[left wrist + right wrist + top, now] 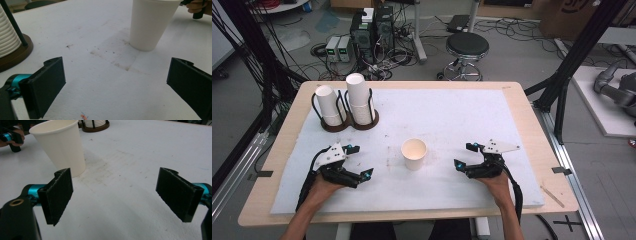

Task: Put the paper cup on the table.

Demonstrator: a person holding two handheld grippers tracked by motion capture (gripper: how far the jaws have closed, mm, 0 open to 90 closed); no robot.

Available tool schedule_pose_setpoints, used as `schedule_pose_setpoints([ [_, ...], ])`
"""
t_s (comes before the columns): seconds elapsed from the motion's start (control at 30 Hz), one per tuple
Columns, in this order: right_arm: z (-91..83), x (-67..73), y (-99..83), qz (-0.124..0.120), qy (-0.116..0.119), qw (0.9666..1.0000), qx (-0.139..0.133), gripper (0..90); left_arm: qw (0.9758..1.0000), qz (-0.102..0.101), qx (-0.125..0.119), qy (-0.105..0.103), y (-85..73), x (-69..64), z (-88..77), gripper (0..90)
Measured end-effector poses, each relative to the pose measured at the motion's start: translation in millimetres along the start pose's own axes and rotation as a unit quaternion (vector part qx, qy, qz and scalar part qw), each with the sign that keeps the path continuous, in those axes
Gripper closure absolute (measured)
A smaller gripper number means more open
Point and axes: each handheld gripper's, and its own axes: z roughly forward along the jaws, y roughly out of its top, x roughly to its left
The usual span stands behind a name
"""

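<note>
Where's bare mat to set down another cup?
Free: the broad right half of the white mat, behind the right claw, and the strip between the paper cup and the cup holders. Crowded: the back-left corner, and the cup's flanks, with the left claw close.

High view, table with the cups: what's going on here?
A person holds a gripper in each hand, low over the white mat. The left gripper and the right gripper are both open and empty, flanking a single upright paper cup. Two stacks of cups sit in a holder at the back left.
</note>
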Motion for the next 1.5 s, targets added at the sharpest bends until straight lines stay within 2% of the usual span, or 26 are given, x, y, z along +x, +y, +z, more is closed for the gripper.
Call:
schedule_pose_setpoints([
  [0.33, -0.2, 1.7, -0.8, -0.003, -0.003, 1.0, 0.0, 14.8, 1.0, -0.001, -0.001, -0.004, -0.1, 0.2, -0.4, 1.8],
  [0.8, 0.7, 0.6, -4.5, 0.008, 0.006, 0.9999, 0.009, 14.8, 1.0, 0.002, -0.001, -0.002, -0.2, -0.3, -0.1, 1.8],
  [0.97, 1.5, 1.7, -4.1, 0.004, 0.006, 0.9999, 0.012, 14.8, 1.0, 0.006, 0.0, -0.002, -0.1, -0.5, -0.2, 1.8],
  [1.5, 2.2, 3.7, -1.7, -0.005, 0.002, 0.9999, 0.014, 14.9, 1.0, 0.0, -0.005, -0.004, -0.7, 0.1, -1.6, 1.8],
])
